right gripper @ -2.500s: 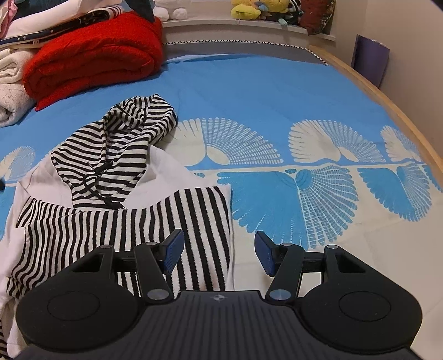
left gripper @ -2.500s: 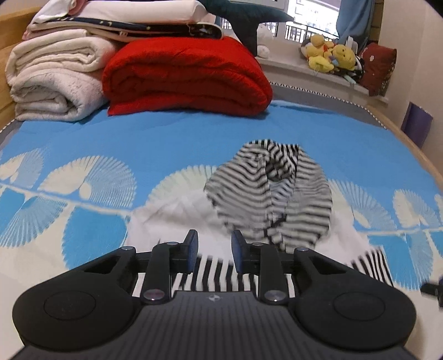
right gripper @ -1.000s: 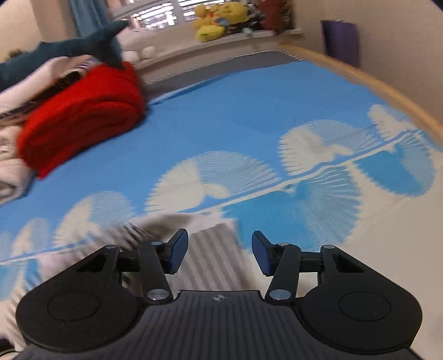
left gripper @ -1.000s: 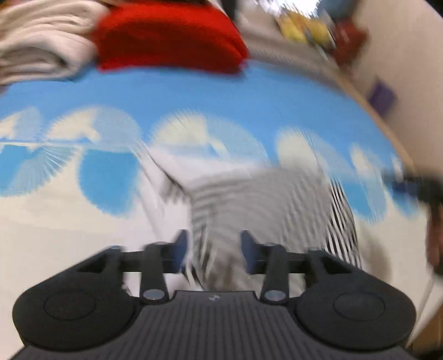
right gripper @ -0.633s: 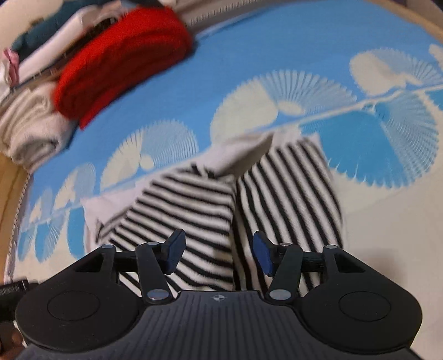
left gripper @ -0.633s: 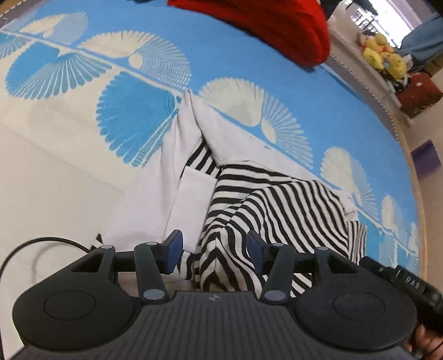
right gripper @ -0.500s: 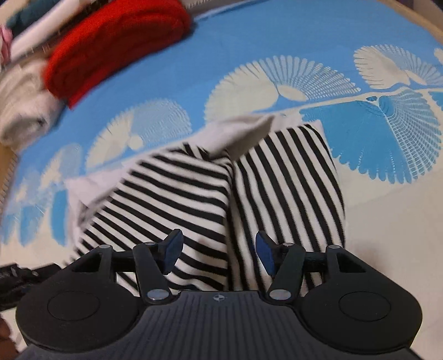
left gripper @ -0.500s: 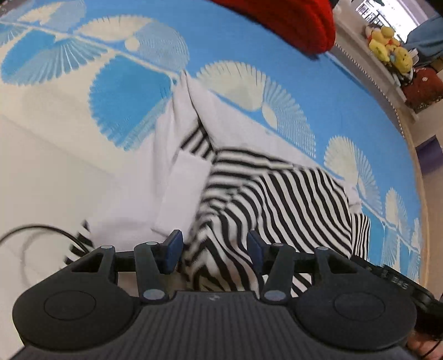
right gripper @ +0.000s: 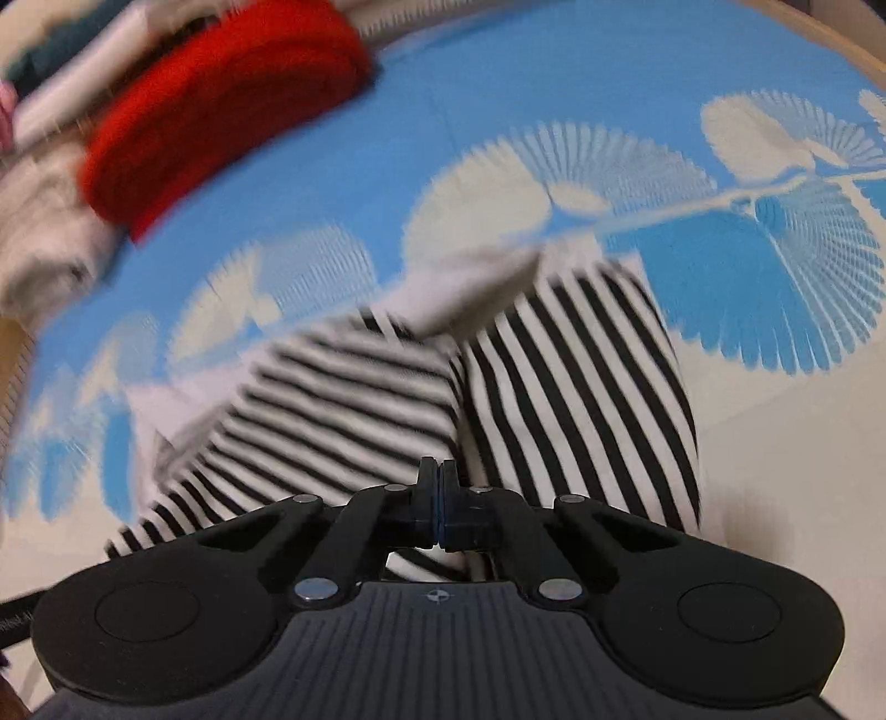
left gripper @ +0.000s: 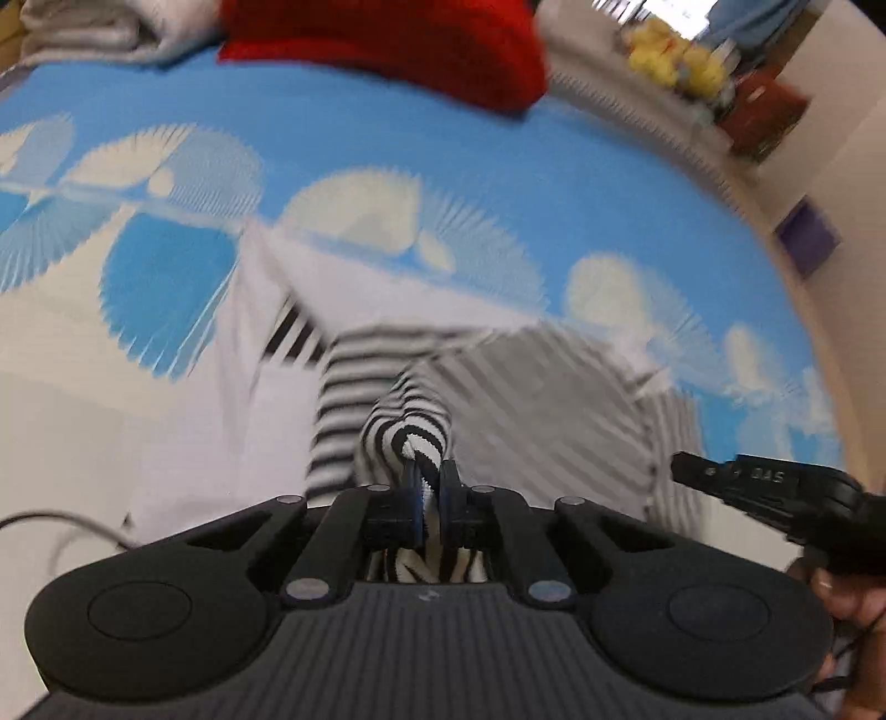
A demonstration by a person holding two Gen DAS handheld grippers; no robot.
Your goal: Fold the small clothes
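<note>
Black-and-white stripes mark the small hooded top (right gripper: 576, 399), which lies crumpled on the bedspread (right gripper: 554, 72) with plain white panels showing at its far edge and off to one side. Beside the hooded top's near hem, the left gripper (left gripper: 429, 487) is pressed together on a bunched fold of the striped cloth, which stands up in a little peak between its pads. The right gripper (right gripper: 437, 498) is also pressed together at the top's near edge; striped fabric lies right under its tips, though whether any is caught I cannot tell. Beyond the hooded top the bedspread is bright blue with cream fan-shaped prints. A folded red blanket (left gripper: 382, 44) sits well beyond the top, next to pale folded bedding (right gripper: 39, 243). Yellow soft toys (left gripper: 673, 50) sit on a ledge past the bedspread's far edge.
</note>
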